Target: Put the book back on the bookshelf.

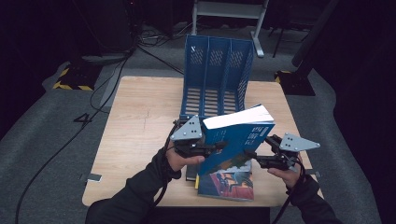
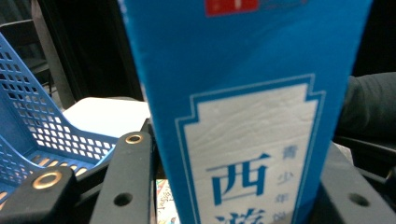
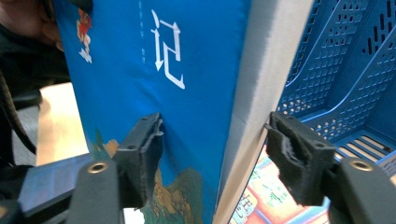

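Here blue book upright, tilted, spine toward left gripper.

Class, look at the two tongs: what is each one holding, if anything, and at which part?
The left tongs grip the blue book across its spine. The right tongs straddle the book's lower page edge, one pad at the cover, the other apart from the pages, so no firm hold there.

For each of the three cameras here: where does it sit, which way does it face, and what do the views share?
High view: above the person's side, facing forward and down on the table; forearms and both claws show.
Left gripper view: rides the left claw, facing the blue book held between its black jaws.
Right gripper view: rides the right claw, whose jaws straddle the book.
All share the book and blue file rack.
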